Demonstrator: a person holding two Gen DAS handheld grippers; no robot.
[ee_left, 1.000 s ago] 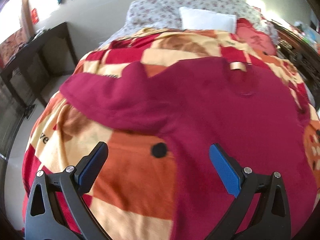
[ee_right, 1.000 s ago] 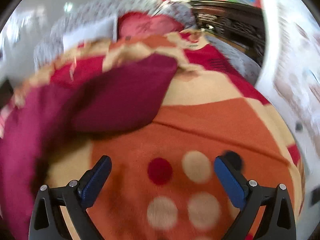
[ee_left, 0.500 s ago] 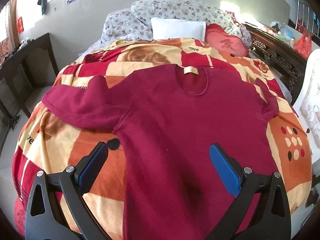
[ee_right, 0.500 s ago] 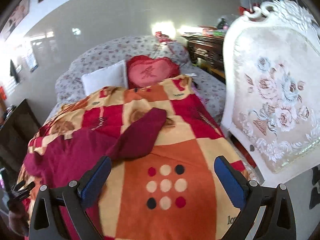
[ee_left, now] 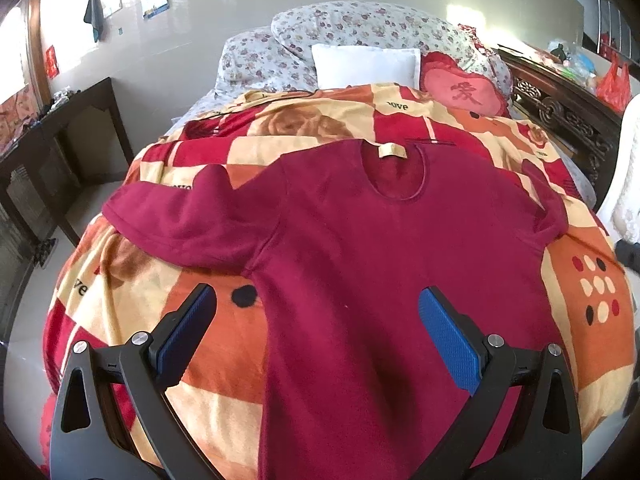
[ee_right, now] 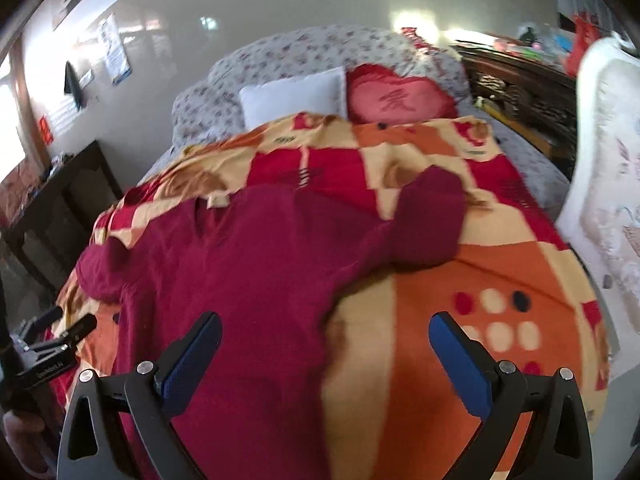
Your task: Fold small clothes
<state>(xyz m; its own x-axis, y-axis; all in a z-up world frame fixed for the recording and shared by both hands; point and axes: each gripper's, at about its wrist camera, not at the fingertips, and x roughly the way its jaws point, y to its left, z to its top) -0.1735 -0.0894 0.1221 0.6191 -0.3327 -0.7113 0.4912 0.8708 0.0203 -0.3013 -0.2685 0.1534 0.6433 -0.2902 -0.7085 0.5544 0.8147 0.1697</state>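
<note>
A dark red long-sleeved top (ee_left: 392, 248) lies spread flat, front up, on the patterned bed blanket (ee_left: 132, 292), neck toward the pillows, both sleeves out to the sides. It also shows in the right wrist view (ee_right: 256, 264). My left gripper (ee_left: 316, 320) is open and empty, held above the top's lower body. My right gripper (ee_right: 324, 344) is open and empty, above the top's right side, near the right sleeve (ee_right: 428, 220). The left gripper also shows at the left edge of the right wrist view (ee_right: 52, 344).
A white pillow (ee_left: 366, 64), floral pillows (ee_left: 360, 24) and a red heart cushion (ee_left: 464, 92) lie at the head of the bed. A dark wooden desk (ee_left: 60, 128) stands left. A dark carved cabinet (ee_left: 560, 108) and a white upholstered chair (ee_right: 608, 184) stand right.
Both grippers have pulled back and up from the bed, so more of the top and the room shows. The right wrist view has swung left toward the top. The top itself has not moved.
</note>
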